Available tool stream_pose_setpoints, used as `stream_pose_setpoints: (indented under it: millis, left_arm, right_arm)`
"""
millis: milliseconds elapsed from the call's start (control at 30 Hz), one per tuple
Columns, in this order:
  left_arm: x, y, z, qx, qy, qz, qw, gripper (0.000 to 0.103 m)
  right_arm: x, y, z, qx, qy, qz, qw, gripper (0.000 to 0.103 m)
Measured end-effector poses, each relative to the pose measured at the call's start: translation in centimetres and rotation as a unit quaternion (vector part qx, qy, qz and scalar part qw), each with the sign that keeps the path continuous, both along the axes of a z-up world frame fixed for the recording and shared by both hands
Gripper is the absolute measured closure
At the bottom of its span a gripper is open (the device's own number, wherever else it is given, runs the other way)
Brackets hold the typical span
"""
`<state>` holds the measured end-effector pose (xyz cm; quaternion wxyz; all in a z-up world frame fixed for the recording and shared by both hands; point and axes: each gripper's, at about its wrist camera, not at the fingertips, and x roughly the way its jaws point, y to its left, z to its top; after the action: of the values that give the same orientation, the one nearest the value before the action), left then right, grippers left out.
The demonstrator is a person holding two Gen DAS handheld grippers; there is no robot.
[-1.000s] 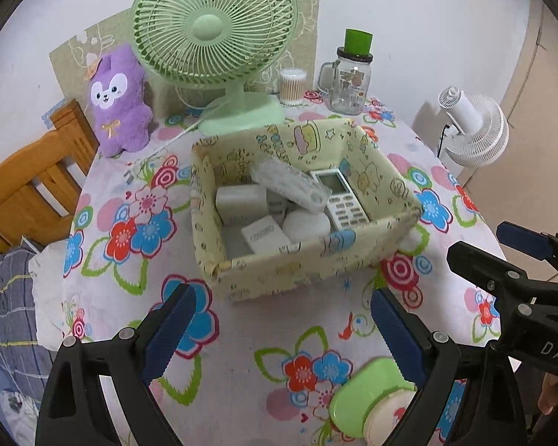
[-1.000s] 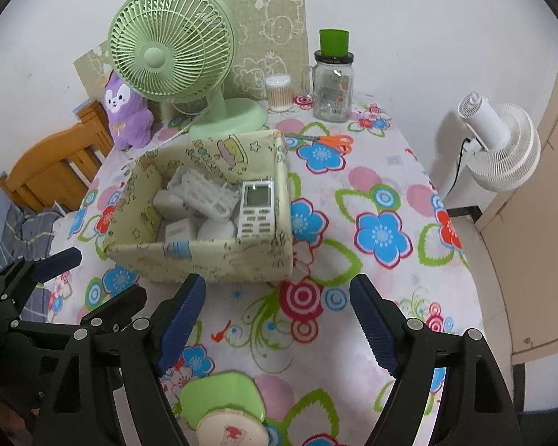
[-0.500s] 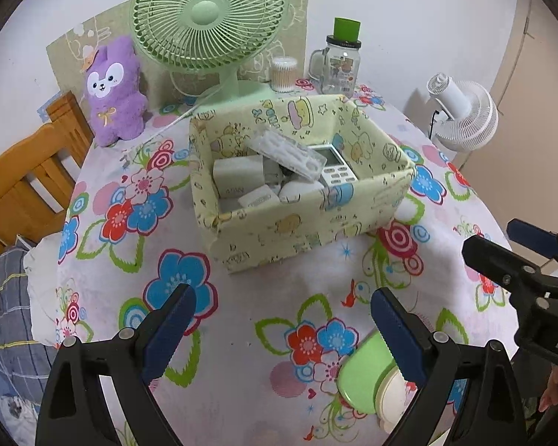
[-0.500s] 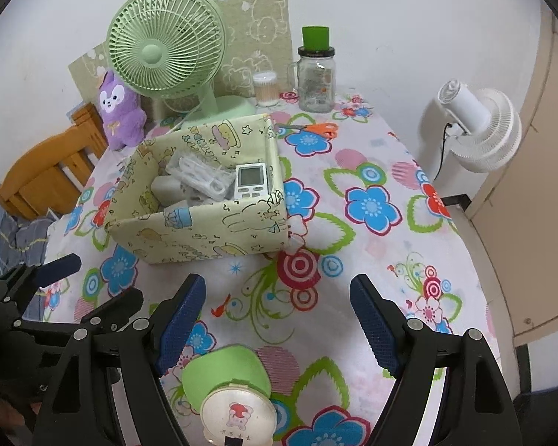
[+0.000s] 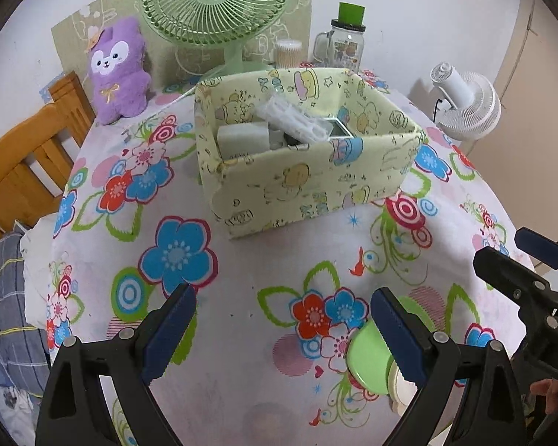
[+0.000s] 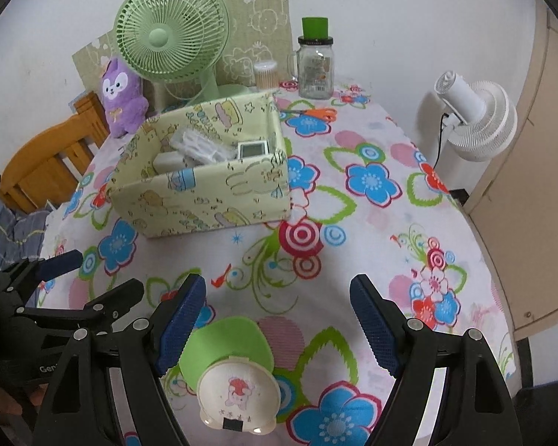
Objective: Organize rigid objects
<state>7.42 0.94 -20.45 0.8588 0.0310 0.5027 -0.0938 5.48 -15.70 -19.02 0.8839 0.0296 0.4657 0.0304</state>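
Box (image 6: pixel 204 200) mid-table (image 6: pixel 372 245), fan (image 6: pixel 171 33) behind, lidded case (image 6: pixel 230 368) before it.

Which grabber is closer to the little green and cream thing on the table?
The right. The right gripper has the green and cream container lying between its open fingers, closer to its left one. The left gripper sits beside it, the container just outside its right finger.

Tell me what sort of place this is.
Most likely a room in a home, perhaps a bedroom: a table under a flowered tablecloth holds a green desk fan and a purple plush toy, with a wooden chair beside it.
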Motion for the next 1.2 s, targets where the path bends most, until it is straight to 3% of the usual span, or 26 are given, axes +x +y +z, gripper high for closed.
stream_pose_setpoints:
  millis: [700,933,1200]
  left_arm:
    - [-2.5,-0.8,-4.2,0.015,0.011,-0.049,0.9986,0.007]
    - [-3.4,-1.0,-5.2,0.02,0.011,-0.07,0.9973,0.007]
    - [-5.0,-1.5,-5.5,0.03,0.011,-0.098,0.9947,0.007]
  right_arm:
    - [-2.4,0.3,-4.9,0.024,0.03,-0.022,0.999,0.021]
    - [-3.4,1.7,-6.0,0.0,0.021,-0.009,1.0,0.021]
    - [-3.9,2.4,-7.5,0.016,0.048,-0.001,0.999,0.02]
